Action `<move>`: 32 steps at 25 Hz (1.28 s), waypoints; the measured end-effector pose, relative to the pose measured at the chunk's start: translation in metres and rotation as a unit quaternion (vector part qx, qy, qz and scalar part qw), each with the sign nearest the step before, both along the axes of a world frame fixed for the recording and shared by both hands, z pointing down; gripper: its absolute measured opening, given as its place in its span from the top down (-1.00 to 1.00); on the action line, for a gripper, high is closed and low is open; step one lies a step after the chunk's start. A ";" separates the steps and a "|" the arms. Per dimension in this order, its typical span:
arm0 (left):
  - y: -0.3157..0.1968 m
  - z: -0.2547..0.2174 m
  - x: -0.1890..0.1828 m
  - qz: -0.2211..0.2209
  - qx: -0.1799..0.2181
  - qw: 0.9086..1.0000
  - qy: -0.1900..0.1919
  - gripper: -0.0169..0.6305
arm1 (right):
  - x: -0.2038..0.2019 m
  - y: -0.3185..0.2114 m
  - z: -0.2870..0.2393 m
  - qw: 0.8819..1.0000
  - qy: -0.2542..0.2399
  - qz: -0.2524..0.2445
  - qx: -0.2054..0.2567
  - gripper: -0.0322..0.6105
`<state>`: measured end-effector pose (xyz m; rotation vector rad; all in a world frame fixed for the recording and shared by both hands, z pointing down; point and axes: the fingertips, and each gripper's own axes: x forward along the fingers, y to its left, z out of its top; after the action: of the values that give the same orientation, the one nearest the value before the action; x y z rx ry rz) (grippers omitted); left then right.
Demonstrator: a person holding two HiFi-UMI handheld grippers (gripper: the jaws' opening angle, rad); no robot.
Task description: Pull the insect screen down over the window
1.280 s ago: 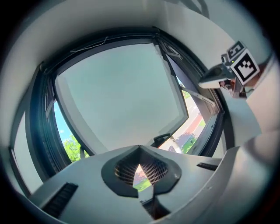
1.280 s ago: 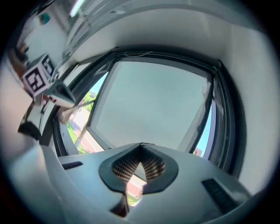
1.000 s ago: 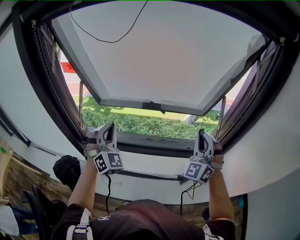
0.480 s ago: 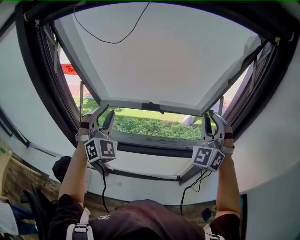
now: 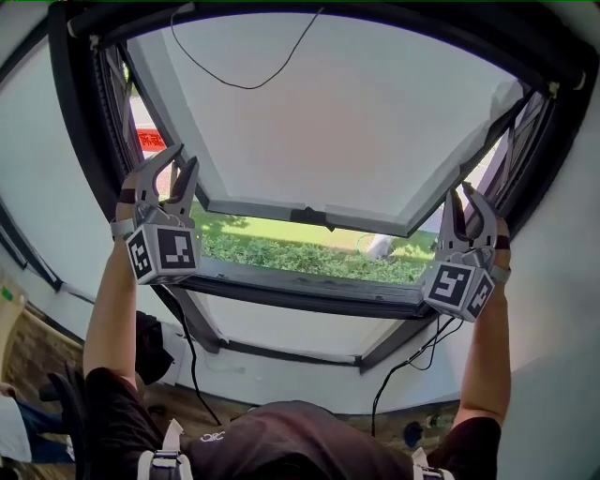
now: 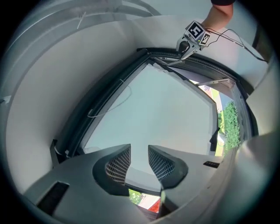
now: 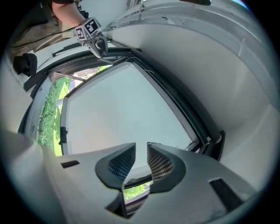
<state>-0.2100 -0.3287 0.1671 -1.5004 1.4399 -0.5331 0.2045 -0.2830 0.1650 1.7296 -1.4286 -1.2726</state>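
With left claw [image 5: 185,156] and right claw [image 5: 464,193] just opened, jaws apart on nothing, and screen seemingly rolled in top casing [image 5: 469,28] well above both, could snag loose cord [image 5: 246,86] hanging above between them, or pull one side ahead and jam it crooked.
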 end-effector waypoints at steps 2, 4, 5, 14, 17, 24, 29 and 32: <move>0.004 -0.030 -0.010 -0.010 0.029 1.000 -0.002 0.52 | 0.001 0.004 -0.018 1.000 0.010 0.006 0.015 0.67; 0.009 -0.060 -0.016 -0.024 0.064 0.998 -0.012 0.52 | 0.001 0.008 -0.037 0.999 0.018 0.012 0.029 0.67; 0.012 -0.074 -0.020 -0.035 0.082 0.996 -0.023 0.52 | 0.000 0.009 -0.046 0.999 0.024 0.017 0.034 0.67; 0.004 -0.171 -0.060 -0.099 0.134 0.984 -0.067 0.55 | -0.005 0.016 -0.135 0.993 0.075 0.045 0.082 0.59; -0.008 -0.193 -0.063 -0.097 0.119 0.985 -0.077 0.55 | -0.002 0.015 -0.167 0.991 0.087 0.057 0.088 0.59; -0.035 -0.203 -0.054 -0.111 0.055 0.984 -0.128 0.57 | 0.000 0.001 -0.223 0.988 0.111 0.085 0.068 0.60; -0.049 -0.207 -0.050 -0.118 0.041 0.981 -0.149 0.58 | 0.011 -0.016 -0.228 0.986 0.113 0.119 0.018 0.75; -0.057 -0.207 -0.050 -0.121 0.026 0.980 -0.157 0.59 | 0.010 -0.018 -0.226 0.988 0.104 0.112 -0.004 0.76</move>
<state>-0.2600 -0.3860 -0.0396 -1.1451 1.3794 -0.8345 0.2148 -0.3013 -0.0610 1.6450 -1.0869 -1.2804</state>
